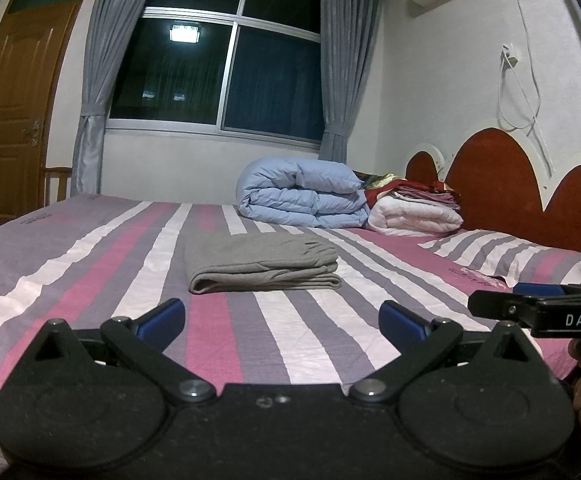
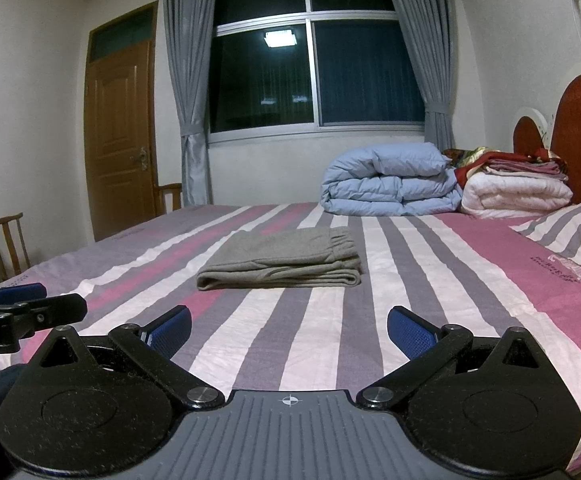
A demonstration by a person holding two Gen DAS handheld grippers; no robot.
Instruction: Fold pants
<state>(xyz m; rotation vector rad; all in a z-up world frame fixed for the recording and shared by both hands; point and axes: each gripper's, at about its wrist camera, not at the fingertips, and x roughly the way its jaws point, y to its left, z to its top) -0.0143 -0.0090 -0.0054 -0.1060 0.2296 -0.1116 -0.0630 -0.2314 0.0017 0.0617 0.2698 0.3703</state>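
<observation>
On the bed: folded grey knit pants (image 1: 261, 262) lying flat on striped pink-and-lilac sheet (image 1: 102, 264).
Left gripper (image 1: 281, 320): spread wide, empty (short of pants).
Right gripper (image 2: 289, 326): likewise wide, empty.

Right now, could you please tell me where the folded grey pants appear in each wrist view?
Left wrist: folded grey pants lie centre frame on the striped bedsheet, beyond the open tongs.
Right wrist: pants sit centre frame, slightly left.
Shared landmark: folded blue duvet, behind and right of them.
</observation>
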